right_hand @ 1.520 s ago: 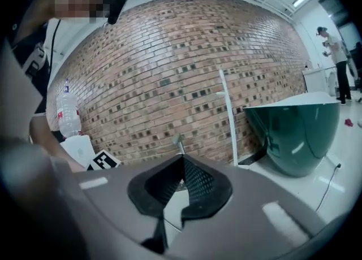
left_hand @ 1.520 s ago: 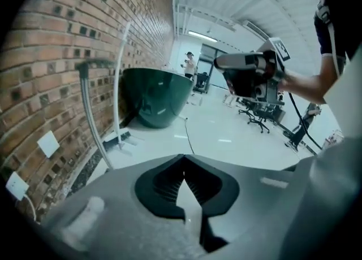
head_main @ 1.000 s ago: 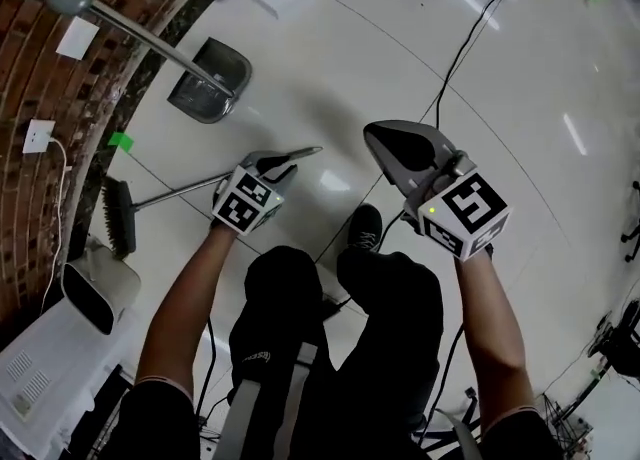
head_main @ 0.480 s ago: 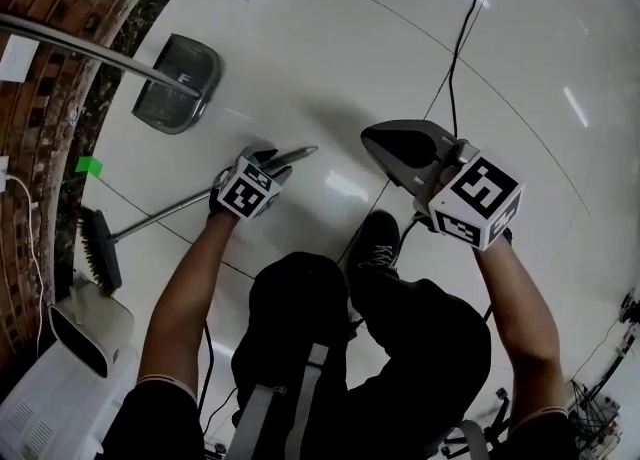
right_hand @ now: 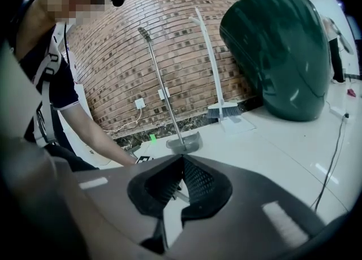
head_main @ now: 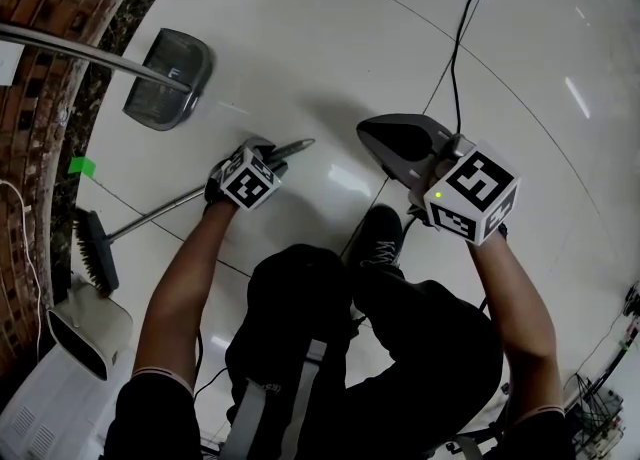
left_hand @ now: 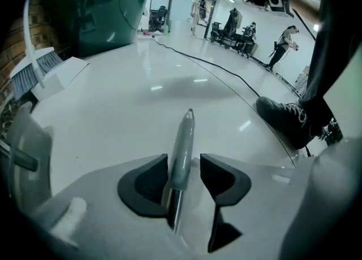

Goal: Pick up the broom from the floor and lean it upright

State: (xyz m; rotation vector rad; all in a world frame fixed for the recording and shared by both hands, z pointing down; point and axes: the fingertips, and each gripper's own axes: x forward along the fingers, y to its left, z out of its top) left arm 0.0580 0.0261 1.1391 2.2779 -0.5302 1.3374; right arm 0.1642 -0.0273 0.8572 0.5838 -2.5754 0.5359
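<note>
Glossy white floor [head_main: 330, 38] fills the head view, with a brick wall [head_main: 40, 8] curving down its left edge and a long-handled dustpan [head_main: 168, 78] standing near it. The broom [head_main: 150, 214] lies flat on the tiles, its bristle head close to the wall and its shaft running out to a tip just past the left gripper [head_main: 262, 155]. The right gripper [head_main: 372, 133] hangs apart from the broom, above the floor beside the person's shoe [head_main: 370, 233].

From the left gripper view, the claw stands wide: its jaws have just been opening, and the broom's grey-green grip sleeve [left_hand: 182, 146] lies between the pads, close to one and clear of the other, so nothing is clamped yet.

From the right gripper view, the claw is closed to a point at the tips and holds nothing. Beyond it a second broom [right_hand: 218, 83] leans upright against the brick beside a large dark green shape [right_hand: 277, 50].

The broom looks light and stiff, with most of its weight at the bristle head, so lifted by the tip it would likely pivot on that head. The sleeve seems smooth and round, and could twist or slide in a loose grip. A firm hold on the sleeve a little below the tip looks the best place, with the right claw free to steady the shaft lower down.
</note>
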